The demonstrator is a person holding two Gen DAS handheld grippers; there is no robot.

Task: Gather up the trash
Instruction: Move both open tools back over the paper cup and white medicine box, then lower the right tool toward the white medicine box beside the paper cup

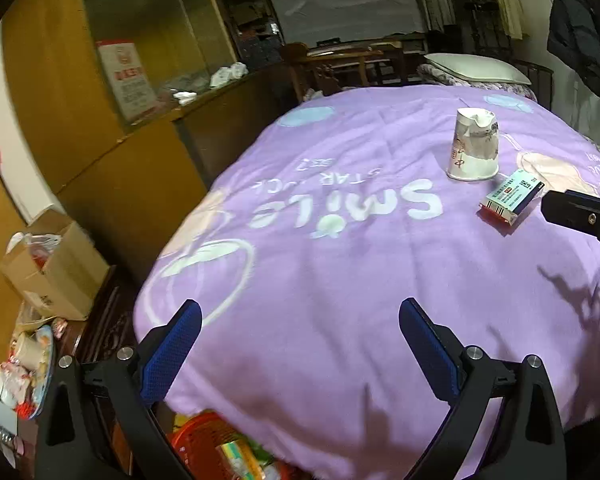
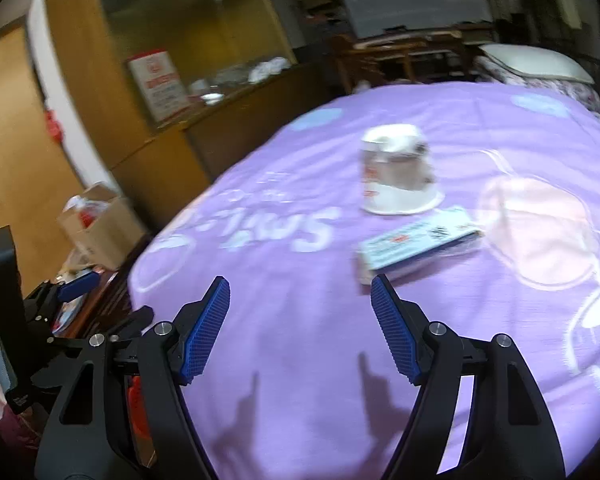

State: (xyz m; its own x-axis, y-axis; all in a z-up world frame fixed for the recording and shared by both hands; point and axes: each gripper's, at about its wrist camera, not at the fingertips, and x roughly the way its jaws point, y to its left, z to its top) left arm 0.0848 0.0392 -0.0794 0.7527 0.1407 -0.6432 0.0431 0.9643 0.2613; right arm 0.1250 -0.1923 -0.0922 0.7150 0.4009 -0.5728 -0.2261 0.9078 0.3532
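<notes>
A crumpled white paper cup (image 1: 473, 145) stands upside down on the purple blanket (image 1: 340, 264). A small blue and white carton (image 1: 510, 197) lies just in front of it. My left gripper (image 1: 300, 312) is open and empty over the blanket's near left edge. My right gripper (image 2: 300, 284) is open and empty, a short way in front of the carton (image 2: 418, 246) and the cup (image 2: 398, 176). Part of the right gripper (image 1: 580, 216) shows at the right edge of the left wrist view. A red basket (image 1: 216, 444) with wrappers sits below the blanket's near edge.
A cardboard box (image 1: 56, 272) with litter stands on the floor at the left, with more clutter (image 1: 24, 364) in front of it. A wooden cabinet (image 1: 140, 152) runs along the left. A pillow (image 1: 476, 66) lies at the bed's far end.
</notes>
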